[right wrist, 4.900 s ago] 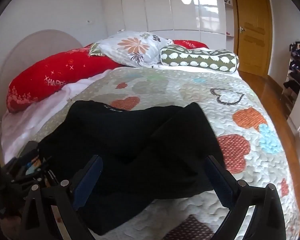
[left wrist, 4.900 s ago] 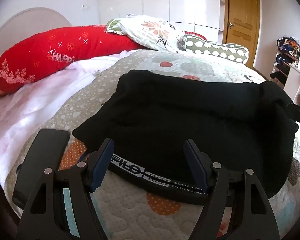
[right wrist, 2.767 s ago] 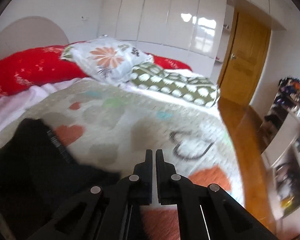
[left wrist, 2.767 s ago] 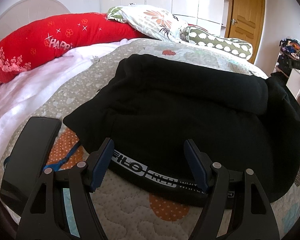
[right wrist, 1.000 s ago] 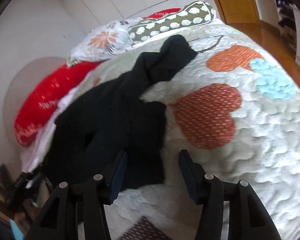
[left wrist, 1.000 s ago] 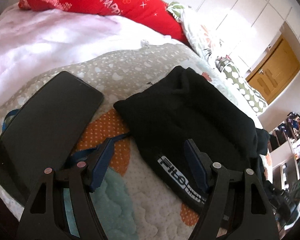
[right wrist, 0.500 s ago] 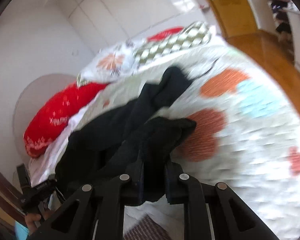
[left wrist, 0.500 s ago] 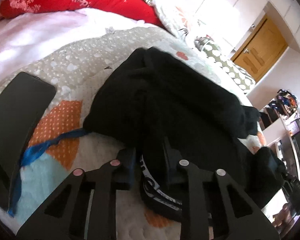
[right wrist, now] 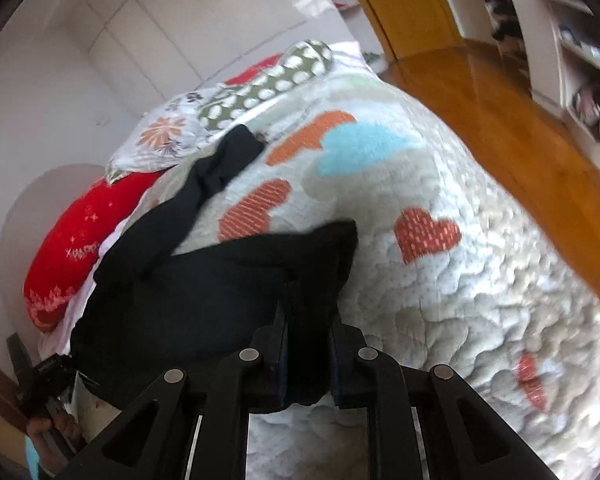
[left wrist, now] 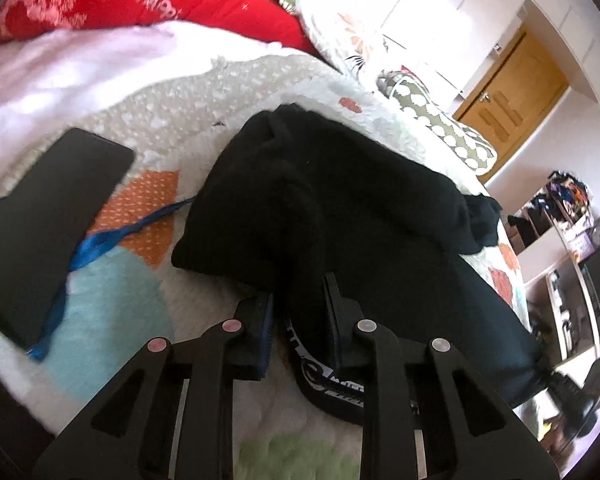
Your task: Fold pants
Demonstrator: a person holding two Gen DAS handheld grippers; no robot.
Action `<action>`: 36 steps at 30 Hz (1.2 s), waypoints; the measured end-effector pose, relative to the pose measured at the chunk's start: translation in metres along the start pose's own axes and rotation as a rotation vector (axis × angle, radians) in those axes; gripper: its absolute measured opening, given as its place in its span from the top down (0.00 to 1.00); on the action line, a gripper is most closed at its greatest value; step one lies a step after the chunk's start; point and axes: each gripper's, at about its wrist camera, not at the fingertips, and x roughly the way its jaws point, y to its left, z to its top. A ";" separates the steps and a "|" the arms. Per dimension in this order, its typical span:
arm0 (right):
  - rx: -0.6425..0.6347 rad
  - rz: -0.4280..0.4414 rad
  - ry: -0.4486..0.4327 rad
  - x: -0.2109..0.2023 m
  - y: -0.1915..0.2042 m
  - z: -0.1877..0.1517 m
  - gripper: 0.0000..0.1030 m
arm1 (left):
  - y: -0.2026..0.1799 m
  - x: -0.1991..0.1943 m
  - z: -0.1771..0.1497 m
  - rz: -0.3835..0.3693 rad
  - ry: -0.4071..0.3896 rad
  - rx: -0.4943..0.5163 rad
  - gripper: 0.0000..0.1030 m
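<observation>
Both grippers are clenched on the black pants (left wrist: pixel 340 200): left gripper (left wrist: pixel 298 300) at the waistband, right gripper (right wrist: pixel 306 320) on a leg. Folding looks barely begun; pants lie rumpled on the bed (right wrist: pixel 440 280).

The left gripper (left wrist: pixel 299 312) is pinching the lettered waistband (left wrist: pixel 320 376) of the black pants (left wrist: pixel 340 200), which are lying bunched on the quilt (left wrist: pixel 112 312) beside a dark phone (left wrist: pixel 44 216) and blue strap (left wrist: pixel 100 240).
</observation>
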 end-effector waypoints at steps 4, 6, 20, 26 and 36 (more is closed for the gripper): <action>-0.034 0.006 -0.004 -0.024 0.002 -0.006 0.86 | 0.005 -0.007 -0.018 0.004 0.019 0.018 0.80; -0.031 -0.016 0.032 -0.017 -0.006 -0.013 0.86 | 0.011 0.002 -0.027 0.009 0.058 0.007 0.75; -0.078 -0.029 -0.031 -0.029 0.025 0.011 0.59 | 0.004 -0.056 -0.006 0.103 -0.079 0.055 0.42; -0.197 0.104 0.100 0.032 0.075 -0.006 0.59 | 0.018 0.006 -0.010 0.211 0.050 0.025 0.41; -0.213 0.094 0.167 0.069 0.093 0.022 0.58 | 0.010 -0.007 0.016 0.166 0.014 0.062 0.37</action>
